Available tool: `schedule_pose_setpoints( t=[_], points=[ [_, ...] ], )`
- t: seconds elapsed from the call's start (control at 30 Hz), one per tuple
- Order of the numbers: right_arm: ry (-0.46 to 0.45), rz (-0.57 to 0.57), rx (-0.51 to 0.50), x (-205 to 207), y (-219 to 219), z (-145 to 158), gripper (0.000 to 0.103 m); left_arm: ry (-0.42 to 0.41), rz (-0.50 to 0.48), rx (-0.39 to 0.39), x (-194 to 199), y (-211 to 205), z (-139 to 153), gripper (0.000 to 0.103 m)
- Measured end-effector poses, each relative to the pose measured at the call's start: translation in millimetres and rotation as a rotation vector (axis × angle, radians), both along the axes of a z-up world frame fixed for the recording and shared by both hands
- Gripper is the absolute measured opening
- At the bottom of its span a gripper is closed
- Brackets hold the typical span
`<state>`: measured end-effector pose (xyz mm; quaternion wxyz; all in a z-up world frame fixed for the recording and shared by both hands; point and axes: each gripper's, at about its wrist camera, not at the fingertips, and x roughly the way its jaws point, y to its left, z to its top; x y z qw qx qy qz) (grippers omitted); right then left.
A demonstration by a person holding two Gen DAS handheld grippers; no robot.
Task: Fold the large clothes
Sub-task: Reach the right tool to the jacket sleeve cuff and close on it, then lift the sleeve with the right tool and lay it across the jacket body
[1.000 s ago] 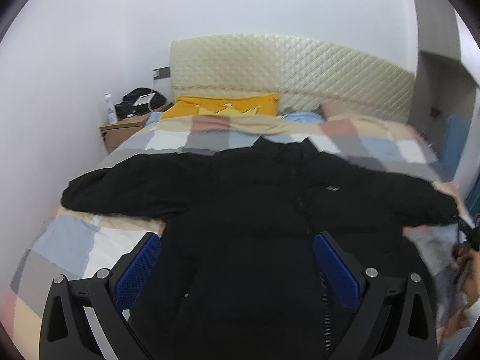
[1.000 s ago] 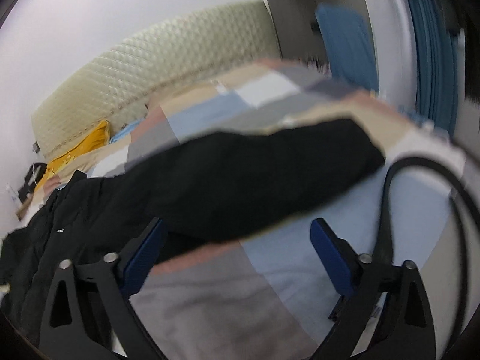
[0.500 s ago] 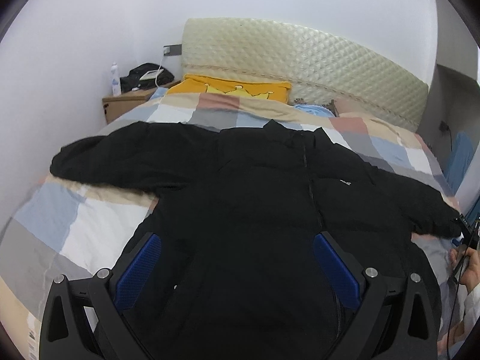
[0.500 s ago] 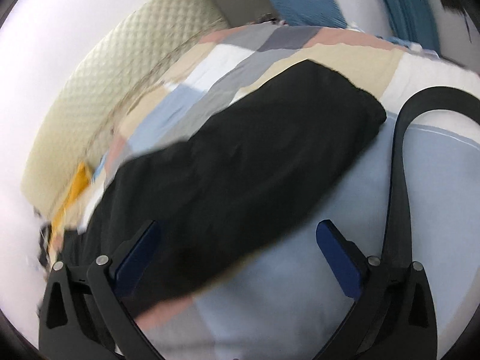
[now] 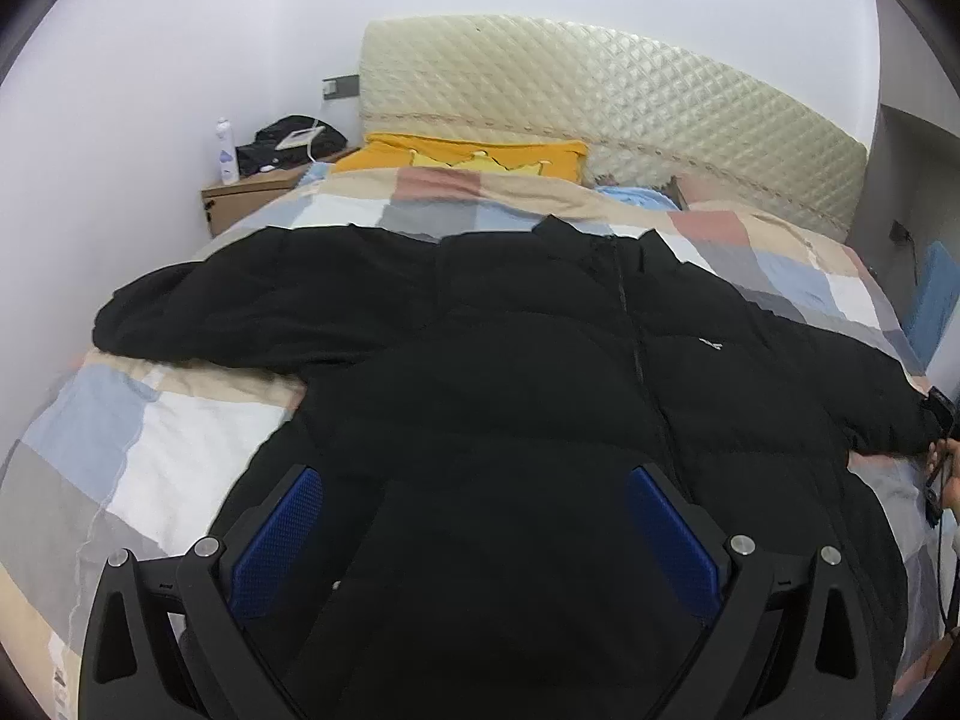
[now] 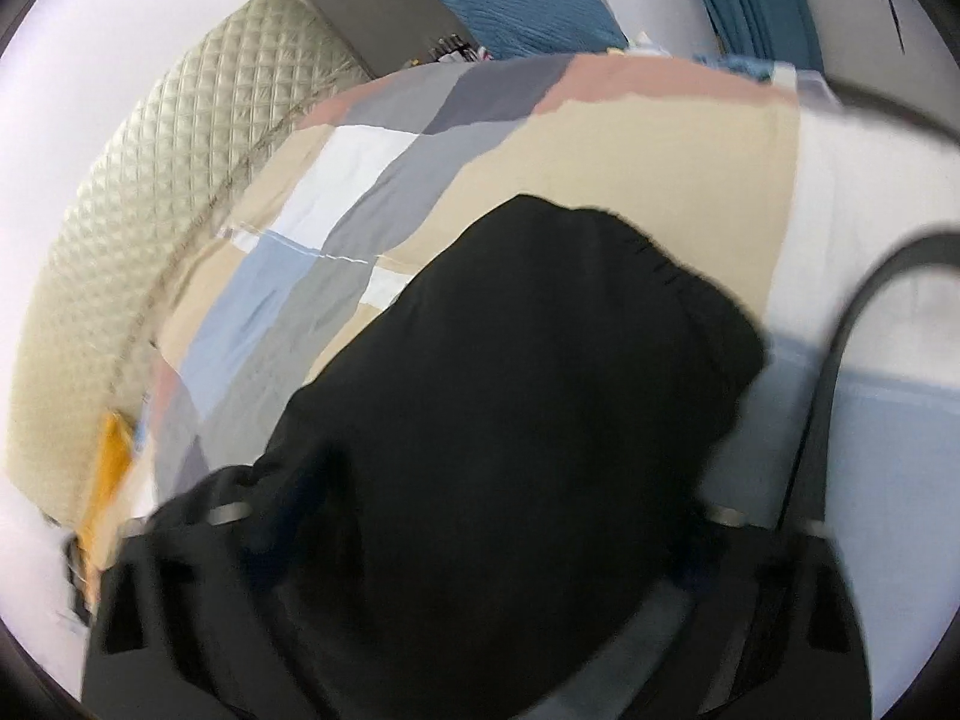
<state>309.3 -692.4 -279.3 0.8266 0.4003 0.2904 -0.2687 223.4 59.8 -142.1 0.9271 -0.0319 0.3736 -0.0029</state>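
Since the earlier frames the right gripper has closed in on the sleeve, which now fills the space between its blurred fingers — whether they clamp the cloth I cannot tell. The black puffer jacket lies front-up and spread across the checked quilt, collar toward the quilted headboard. The left gripper hangs over the hem — blue pads wide apart, holding nothing.
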Motion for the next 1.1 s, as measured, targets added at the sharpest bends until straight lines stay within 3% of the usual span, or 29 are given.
schedule_pose_setpoints(
  t=[0.1,0.2,0.4,0.57,0.67,0.73,0.83,1.0,1.1],
  points=[
    [-0.054,0.014,0.049,-2.0,-4.1,4.6,0.025,0.004,-0.004,0.002,2.6,-2.4,-1.8,0.103],
    [-0.029,0.026,-0.047,-4.3,4.7,26.5,0.016,0.000,-0.003,-0.002,0.6,-0.5,-1.3,0.103],
    [-0.072,-0.004,-0.185,-19.9,26.2,80.3,0.013,-0.078,0.064,0.093,-8.8,6.7,13.4,0.103],
    [-0.105,-0.032,-0.248,-34.3,46.3,123.8,0.013,-0.050,0.071,0.012,-5.3,26.0,40.3,0.103],
    [-0.009,-0.034,-0.401,-25.0,76.7,150.3,0.013,-0.068,0.078,-0.005,-15.5,32.8,57.5,0.103],
    [-0.008,-0.034,-0.457,-18.7,99.8,169.7,0.013,-0.070,0.087,0.001,-23.9,35.1,65.6,0.103],
    [-0.067,-0.034,-0.503,-14.4,131.7,205.0,0.013,-0.070,0.090,0.014,-38.3,42.6,77.9,0.103],
    [-0.173,0.030,-0.581,-4.6,203.1,269.7,0.013,-0.076,0.122,0.122,-51.4,57.6,88.0,0.103],
    [-0.231,0.101,-0.630,1.0,251.6,302.0,0.013,-0.058,0.142,0.107,-59.3,72.6,93.3,0.103]
  ],
)
